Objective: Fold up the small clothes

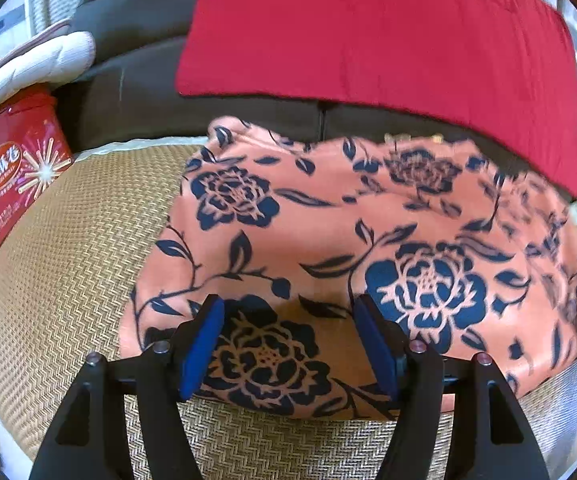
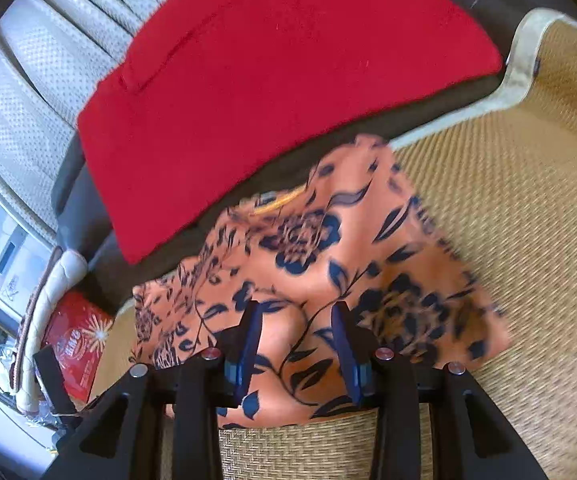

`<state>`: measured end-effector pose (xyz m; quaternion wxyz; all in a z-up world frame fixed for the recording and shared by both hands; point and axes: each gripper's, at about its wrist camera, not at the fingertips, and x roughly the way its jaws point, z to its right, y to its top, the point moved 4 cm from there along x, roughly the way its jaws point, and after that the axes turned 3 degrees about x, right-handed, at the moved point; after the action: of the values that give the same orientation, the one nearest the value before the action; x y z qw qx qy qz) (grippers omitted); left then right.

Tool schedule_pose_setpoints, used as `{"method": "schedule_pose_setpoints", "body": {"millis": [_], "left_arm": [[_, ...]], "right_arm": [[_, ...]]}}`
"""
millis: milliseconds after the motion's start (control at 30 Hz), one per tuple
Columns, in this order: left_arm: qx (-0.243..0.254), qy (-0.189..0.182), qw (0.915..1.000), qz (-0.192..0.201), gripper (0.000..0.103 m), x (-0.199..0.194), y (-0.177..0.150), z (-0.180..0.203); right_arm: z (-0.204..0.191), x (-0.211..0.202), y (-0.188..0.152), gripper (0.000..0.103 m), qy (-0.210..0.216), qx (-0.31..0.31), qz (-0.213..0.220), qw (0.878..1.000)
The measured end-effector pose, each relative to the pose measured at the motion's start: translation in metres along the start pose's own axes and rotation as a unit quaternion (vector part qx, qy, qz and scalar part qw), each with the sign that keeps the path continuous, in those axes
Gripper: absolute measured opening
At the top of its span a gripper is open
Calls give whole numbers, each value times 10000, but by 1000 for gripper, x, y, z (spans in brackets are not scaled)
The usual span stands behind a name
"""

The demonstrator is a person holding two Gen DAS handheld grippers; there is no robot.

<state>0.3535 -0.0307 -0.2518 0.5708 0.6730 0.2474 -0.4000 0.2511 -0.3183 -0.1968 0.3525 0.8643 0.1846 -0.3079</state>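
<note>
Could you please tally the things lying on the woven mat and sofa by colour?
Red: 2, the red cushion and the red box
Orange with dark blue flowers: 1, the floral garment
White: 1, the white padded item
Total: 4

Two fisheye cameras, one riding on each handheld gripper, look forward and steeply down along their own black fingers at close range. The left wrist view faces the orange floral garment [image 1: 328, 232] squarely; the right wrist view takes it at a tilt. Both share the garment, the woven mat [image 1: 68, 248], the red cushion [image 2: 272, 92] behind it and a red box [image 1: 8, 176] at left.
</note>
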Motion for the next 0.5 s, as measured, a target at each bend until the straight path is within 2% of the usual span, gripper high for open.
{"method": "schedule_pose_setpoints", "body": {"millis": [100, 133, 267, 433, 500], "left_arm": [[155, 90, 9994, -302, 76, 14, -6, 2], [154, 67, 9992, -357, 77, 16, -5, 2], [-70, -148, 9994, -313, 77, 11, -2, -8], [-226, -98, 9996, 169, 77, -12, 6, -13], [-183, -35, 9995, 253, 77, -15, 8, -11]], "right_arm": [[0, 36, -18, 41, -223, 67, -743, 9970], [0, 43, -20, 40, -262, 82, -776, 9966], [-8, 35, -15, 41, -235, 16, -532, 9983], [-24, 11, -9, 41, -112, -223, 142, 9996], [-35, 12, -10, 41, 2, -347, 204, 9992]]}}
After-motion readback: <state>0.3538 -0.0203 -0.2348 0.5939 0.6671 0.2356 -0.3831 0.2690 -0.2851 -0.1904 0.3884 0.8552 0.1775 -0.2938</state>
